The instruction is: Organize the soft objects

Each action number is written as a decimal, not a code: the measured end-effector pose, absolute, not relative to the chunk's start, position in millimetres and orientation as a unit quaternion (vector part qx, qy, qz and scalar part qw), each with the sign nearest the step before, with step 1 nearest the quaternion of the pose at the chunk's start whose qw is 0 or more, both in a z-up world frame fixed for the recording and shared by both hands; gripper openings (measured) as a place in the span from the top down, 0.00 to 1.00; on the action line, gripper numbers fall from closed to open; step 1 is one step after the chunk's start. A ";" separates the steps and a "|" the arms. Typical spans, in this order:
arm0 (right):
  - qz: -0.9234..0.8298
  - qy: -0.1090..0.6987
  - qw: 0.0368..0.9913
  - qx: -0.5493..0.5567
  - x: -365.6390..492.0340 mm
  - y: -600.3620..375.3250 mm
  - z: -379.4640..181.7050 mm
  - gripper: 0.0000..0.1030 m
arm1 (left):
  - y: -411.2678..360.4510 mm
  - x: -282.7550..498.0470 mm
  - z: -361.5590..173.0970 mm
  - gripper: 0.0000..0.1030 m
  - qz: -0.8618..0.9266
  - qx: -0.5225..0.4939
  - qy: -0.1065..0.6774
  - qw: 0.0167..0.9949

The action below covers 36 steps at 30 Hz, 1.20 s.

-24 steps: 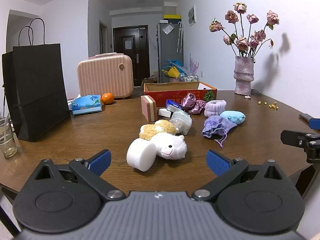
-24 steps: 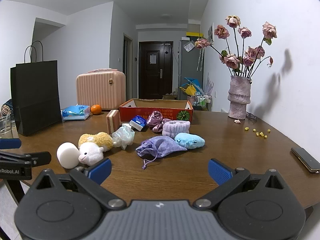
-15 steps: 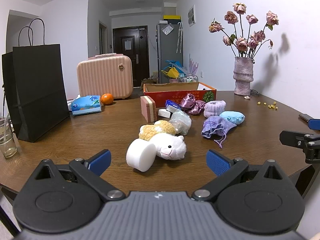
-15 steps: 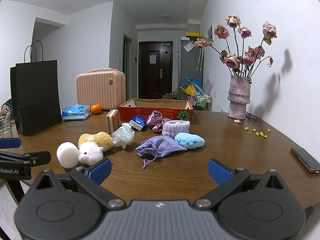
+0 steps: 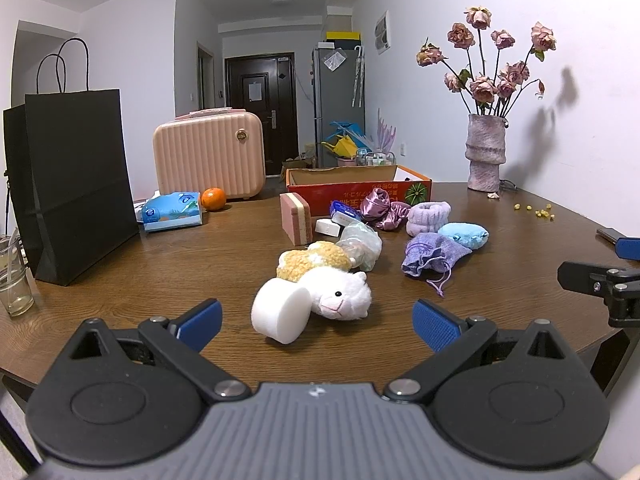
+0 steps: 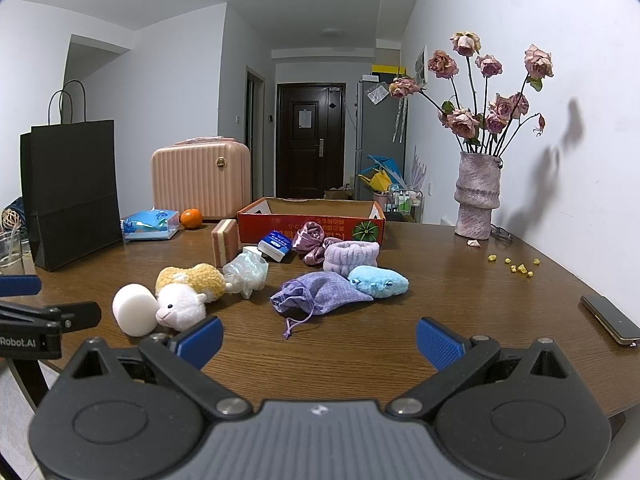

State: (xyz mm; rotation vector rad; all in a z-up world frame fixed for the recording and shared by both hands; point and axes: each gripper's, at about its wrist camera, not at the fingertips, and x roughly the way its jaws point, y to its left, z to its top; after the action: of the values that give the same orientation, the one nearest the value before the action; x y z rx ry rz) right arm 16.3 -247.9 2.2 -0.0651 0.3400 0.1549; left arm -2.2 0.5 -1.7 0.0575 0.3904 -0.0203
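Observation:
Soft things lie scattered on the brown table: a white sponge cylinder (image 5: 281, 311), a white and yellow plush sheep (image 5: 340, 294), a lilac drawstring pouch (image 6: 320, 297), a blue plush (image 6: 378, 281), a purple headband roll (image 6: 351, 255), a satin scrunchie (image 6: 309, 240) and a crumpled plastic bag (image 5: 361, 243). An open red cardboard box (image 5: 358, 190) stands behind them. My left gripper (image 5: 316, 325) hangs open just short of the sponge, nothing between its fingers. My right gripper (image 6: 318, 340) is open too, short of the pouch.
A black paper bag (image 5: 76, 184), a pink case (image 5: 209, 157), a tissue pack (image 5: 173, 211) and an orange (image 5: 213, 199) stand at the left. A glass (image 5: 14, 284) sits at the left edge. A vase of dried roses (image 6: 477, 196) and a phone (image 6: 610, 319) are on the right.

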 end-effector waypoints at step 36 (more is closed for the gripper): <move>0.076 0.168 0.982 -0.034 15.7 -247.4 2.6 0.00 | -3.3 -3.7 0.5 0.00 -0.011 0.030 0.191 0.981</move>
State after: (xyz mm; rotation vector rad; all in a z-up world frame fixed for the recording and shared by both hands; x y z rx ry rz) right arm 15.7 -247.4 2.6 -0.0686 0.3376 0.1539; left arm -3.7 -3.3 0.5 0.0604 0.3837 -0.0229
